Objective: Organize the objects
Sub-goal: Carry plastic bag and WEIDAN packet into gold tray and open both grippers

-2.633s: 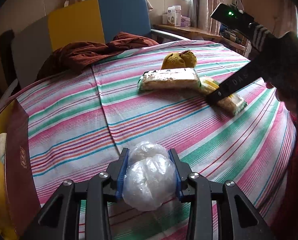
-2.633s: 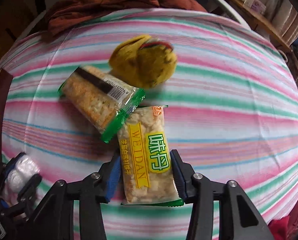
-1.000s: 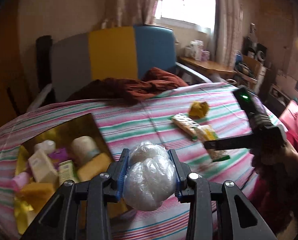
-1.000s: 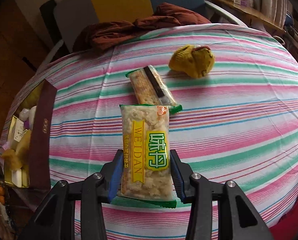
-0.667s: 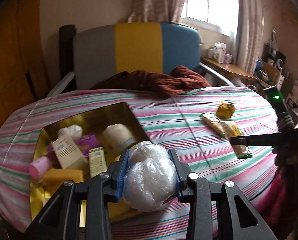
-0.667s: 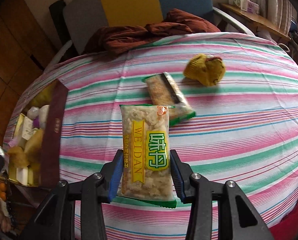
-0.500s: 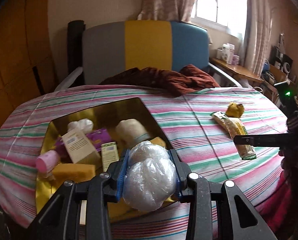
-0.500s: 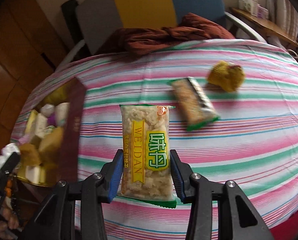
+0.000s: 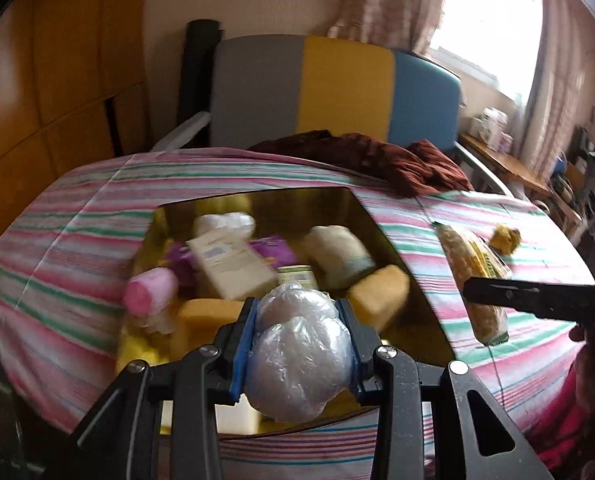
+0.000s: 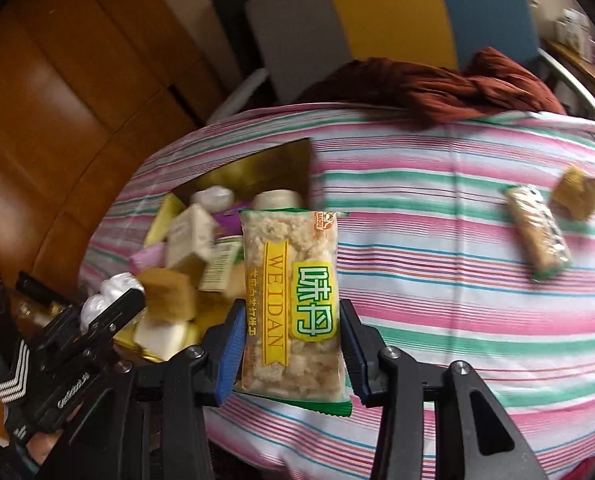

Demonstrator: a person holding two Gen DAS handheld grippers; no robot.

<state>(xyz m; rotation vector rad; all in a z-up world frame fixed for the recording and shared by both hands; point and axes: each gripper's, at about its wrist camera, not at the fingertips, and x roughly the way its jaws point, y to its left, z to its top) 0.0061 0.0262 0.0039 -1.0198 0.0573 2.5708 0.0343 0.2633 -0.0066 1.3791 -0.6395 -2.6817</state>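
Observation:
My left gripper (image 9: 297, 344) is shut on a clear plastic bag of white lumps (image 9: 297, 354), held over the near edge of a gold box (image 9: 381, 220) that lies on the striped tablecloth. The box holds several items, among them a cream carton (image 9: 231, 264), a pink roll (image 9: 151, 292) and yellow sponges (image 9: 379, 296). My right gripper (image 10: 291, 344) is shut on a yellow-and-green snack pack (image 10: 293, 300), held above the cloth just right of the gold box (image 10: 257, 170). The left gripper (image 10: 109, 316) shows at the lower left of the right wrist view.
Another snack pack (image 10: 537, 234) and a yellow lump (image 10: 575, 192) lie on the cloth to the right. A dark red cloth (image 9: 377, 160) is heaped at the table's far edge before a grey, yellow and blue chair (image 9: 337, 92). Wooden panels (image 10: 57, 100) stand at left.
Both grippers have swung left with their loads. The gold box has come from the left edge to the middle of the left wrist view and into the right wrist view.

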